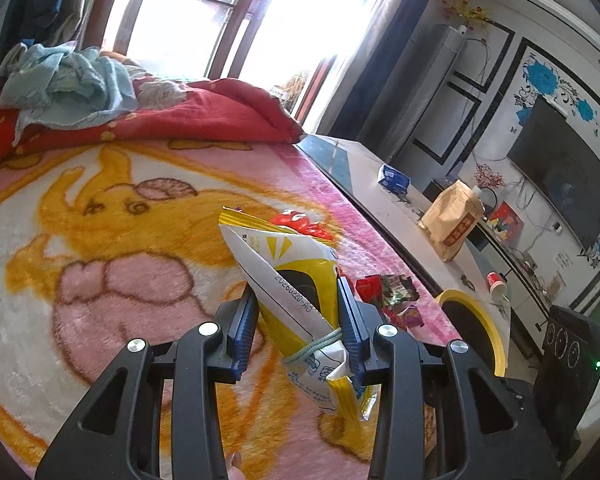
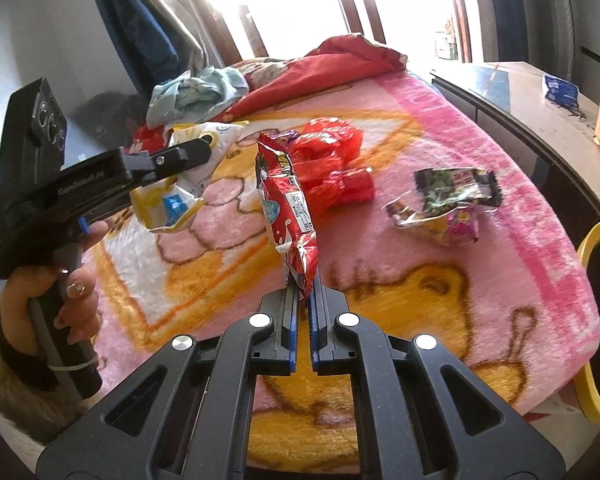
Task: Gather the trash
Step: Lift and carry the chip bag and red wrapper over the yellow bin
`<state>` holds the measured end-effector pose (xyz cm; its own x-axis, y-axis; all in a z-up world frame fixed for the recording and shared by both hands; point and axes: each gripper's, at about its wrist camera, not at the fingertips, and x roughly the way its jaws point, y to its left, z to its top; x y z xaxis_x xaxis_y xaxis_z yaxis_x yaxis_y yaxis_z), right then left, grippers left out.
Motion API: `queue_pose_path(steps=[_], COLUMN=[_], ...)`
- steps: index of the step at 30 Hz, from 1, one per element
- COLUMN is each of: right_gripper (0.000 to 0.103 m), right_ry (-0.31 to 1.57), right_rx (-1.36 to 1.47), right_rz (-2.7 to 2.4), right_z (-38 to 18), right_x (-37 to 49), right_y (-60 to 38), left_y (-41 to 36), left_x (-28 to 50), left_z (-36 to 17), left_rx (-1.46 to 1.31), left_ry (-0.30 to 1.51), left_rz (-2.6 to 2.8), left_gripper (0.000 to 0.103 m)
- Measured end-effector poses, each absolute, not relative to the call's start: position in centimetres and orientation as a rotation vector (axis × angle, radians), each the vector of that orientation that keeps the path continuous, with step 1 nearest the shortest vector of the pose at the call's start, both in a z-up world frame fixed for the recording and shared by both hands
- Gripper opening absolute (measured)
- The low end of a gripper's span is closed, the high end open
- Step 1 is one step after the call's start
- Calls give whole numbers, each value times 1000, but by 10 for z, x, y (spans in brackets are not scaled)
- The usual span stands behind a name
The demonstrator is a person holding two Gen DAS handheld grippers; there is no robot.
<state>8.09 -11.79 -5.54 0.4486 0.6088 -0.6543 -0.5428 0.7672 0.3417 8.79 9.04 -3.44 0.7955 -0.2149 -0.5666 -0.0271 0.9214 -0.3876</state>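
The yellow-rimmed round bin with a dark inside (image 1: 474, 332) stands just off the bed's right edge, between the bed and the long pale tabletop (image 1: 384, 200); its contents cannot be made out. The left hand-held gripper (image 1: 298, 320) is clamped on a white-and-yellow crinkled snack bag (image 1: 288, 280), held up above the pink-and-yellow fleece blanket (image 1: 100, 220). The right hand-held gripper (image 2: 305, 300) pinches the lower end of a red foil snack packet (image 2: 286, 204), which stands upright over the blanket. On the blanket behind it lies a crumpled red plastic wrapper (image 2: 332, 160); nearer the right edge lie a black-and-green wrapper (image 2: 456, 188) and, touching it, a clear-and-pink wrapper (image 2: 444, 220). The blanket between these and the bin's side is open. A tan paper pouch (image 1: 452, 224) stands on the tabletop.
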Motion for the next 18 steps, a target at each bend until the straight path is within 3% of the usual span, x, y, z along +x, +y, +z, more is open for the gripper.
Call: queue_pose_path(steps=[18], right_gripper=[2], right_ry=[794], right_rx=[150], right_rz=[595], right_z=[-40], right_x=[105], right_y=[-170], left_y=[45], left_x=[104], left_z=[-21], left_rx=[-333], left_ry=[635], left_rz=[-202], left_gripper=[36])
